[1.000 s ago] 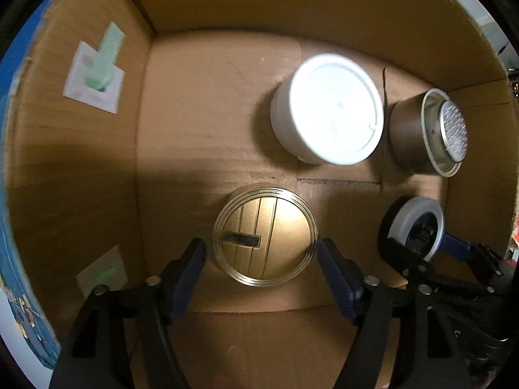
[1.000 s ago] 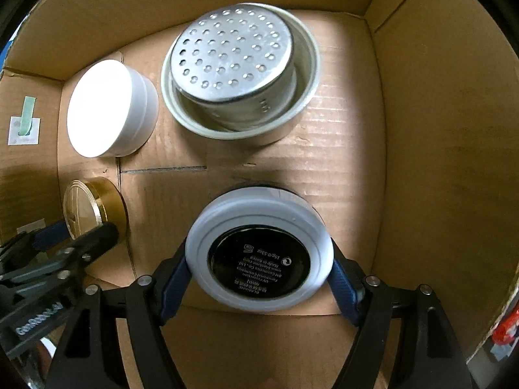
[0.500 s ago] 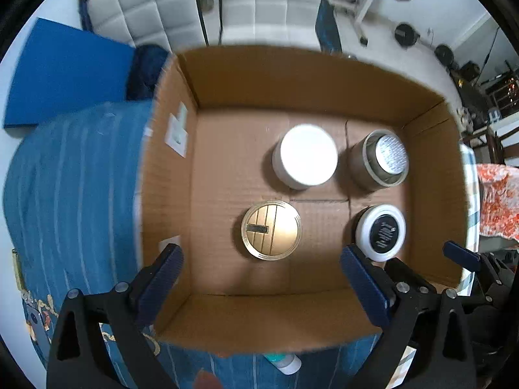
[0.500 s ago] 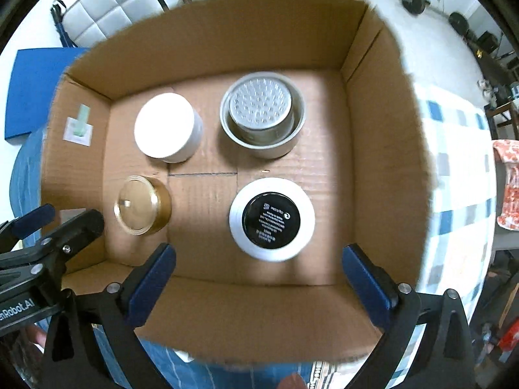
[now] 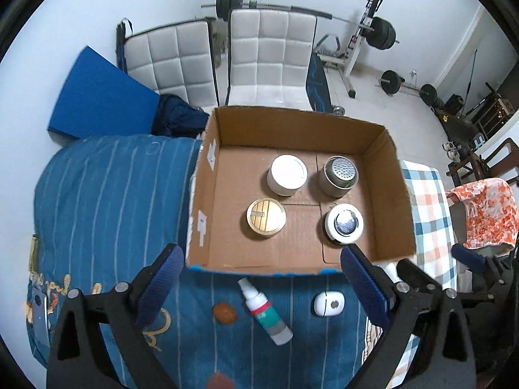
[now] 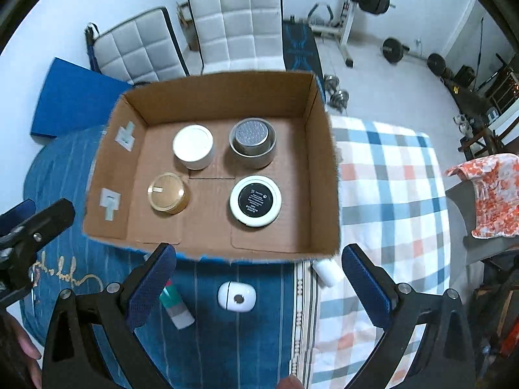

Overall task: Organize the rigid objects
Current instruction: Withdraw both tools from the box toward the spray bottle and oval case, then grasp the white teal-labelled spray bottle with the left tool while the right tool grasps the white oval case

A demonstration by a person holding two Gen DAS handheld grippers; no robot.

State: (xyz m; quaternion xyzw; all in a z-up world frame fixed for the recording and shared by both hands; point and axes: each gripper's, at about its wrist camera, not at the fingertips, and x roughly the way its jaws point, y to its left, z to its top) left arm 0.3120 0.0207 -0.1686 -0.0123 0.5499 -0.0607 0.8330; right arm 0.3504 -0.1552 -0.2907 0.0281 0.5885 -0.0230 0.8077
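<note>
left wrist view: blue striped bedspread (image 5: 107, 194), weights behind; cardboard box (image 5: 394, 175) holds four round tins, perhaps jars; both grippers' jaws wide, empty.

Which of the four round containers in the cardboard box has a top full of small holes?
The metal tin in the far right corner. The white jar, gold-lidded jar and black-labelled white jar have solid tops.

White jar (image 6: 193, 146), perforated metal tin (image 6: 252, 142), gold tin (image 6: 167, 193), black-labelled white jar (image 6: 255, 200), cardboard box (image 6: 220, 99)
</note>
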